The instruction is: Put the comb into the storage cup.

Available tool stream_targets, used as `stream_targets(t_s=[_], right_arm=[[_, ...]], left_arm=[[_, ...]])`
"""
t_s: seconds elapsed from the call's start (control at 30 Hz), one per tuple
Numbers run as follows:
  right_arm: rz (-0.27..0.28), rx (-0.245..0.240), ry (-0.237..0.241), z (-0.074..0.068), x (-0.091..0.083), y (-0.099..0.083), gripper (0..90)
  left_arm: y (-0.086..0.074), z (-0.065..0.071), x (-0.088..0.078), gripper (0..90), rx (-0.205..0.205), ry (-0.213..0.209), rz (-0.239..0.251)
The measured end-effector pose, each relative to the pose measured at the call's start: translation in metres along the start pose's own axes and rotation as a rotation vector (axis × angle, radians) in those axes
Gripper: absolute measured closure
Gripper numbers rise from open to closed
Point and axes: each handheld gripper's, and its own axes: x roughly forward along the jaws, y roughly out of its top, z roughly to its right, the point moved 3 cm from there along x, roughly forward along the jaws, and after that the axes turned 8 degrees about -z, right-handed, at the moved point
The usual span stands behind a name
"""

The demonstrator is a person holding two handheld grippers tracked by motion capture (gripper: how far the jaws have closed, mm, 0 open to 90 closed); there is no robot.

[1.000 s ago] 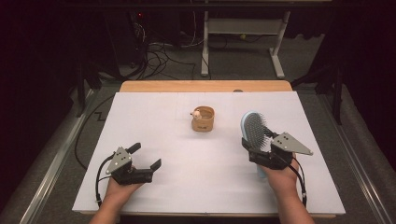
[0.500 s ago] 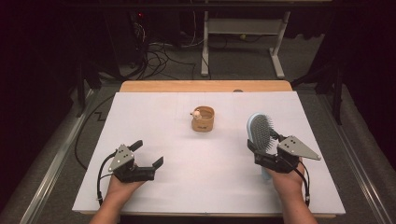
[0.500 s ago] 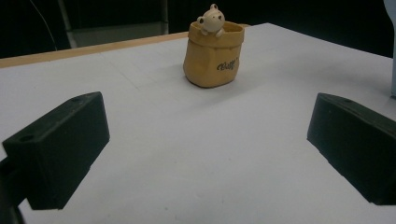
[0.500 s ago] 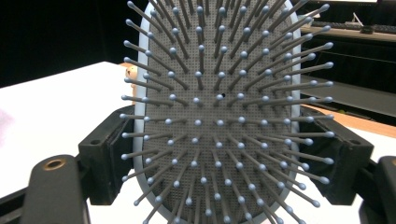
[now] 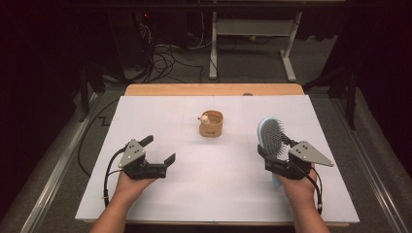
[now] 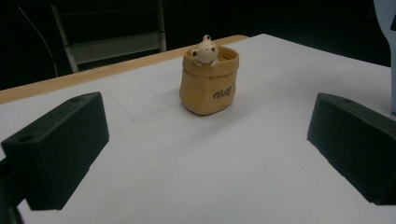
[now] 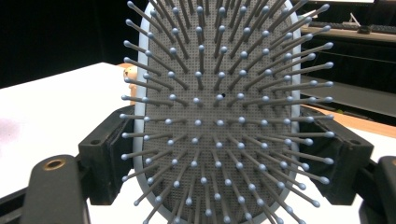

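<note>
Around us the room is dark, with a tangle of cables [image 5: 165, 48] on the grey floor and a white metal table frame [image 5: 252, 39] beyond the far edge of the surface [image 5: 218, 194]. The surface itself is a broad white sheet over a wooden top, whose bare wood shows as a strip along the far side.

We hold the right gripper [image 5: 278, 162] low over the near right part of the surface, clamped on the hairbrush [image 5: 271, 136]. The pale blue brush rises out of the jaws nearly upright, its grey bristle pad facing the gripper's camera, and in the right gripper view the black jaws press its rim from both sides.

Ahead of the right gripper and off to its left stands a small tan pot [image 5: 211, 124] with a little bear figure [image 6: 204, 49] peeking over its rim, well apart from both grippers.

The left gripper [image 5: 158, 151] hovers over the near left part of the surface with its jaws wide apart and nothing between them. The pot sits straight ahead of it.
</note>
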Motion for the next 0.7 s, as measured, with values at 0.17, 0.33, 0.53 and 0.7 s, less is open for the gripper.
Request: stream_targets(t_s=[0.17, 0.33, 0.53, 0.7], right_arm=[[0.002, 0.0, 0.002, 0.0, 0.0, 0.0, 20.3], [0.006, -0.002, 0.003, -0.001, -0.001, 0.001, 20.3], [0.006, -0.005, 0.002, -0.001, -0.001, 0.002, 20.3], [0.009, -0.005, 0.003, -0.001, -0.001, 0.003, 20.3]], left_arm=[[0.005, 0.004, 0.007, 0.0, 0.012, -0.008, -0.003], [0.007, 0.007, 0.015, 0.0, 0.021, -0.012, -0.004], [0.01, 0.012, 0.024, 0.0, 0.023, -0.028, -0.004], [0.014, 0.017, 0.033, 0.0, 0.023, -0.04, 0.005]])
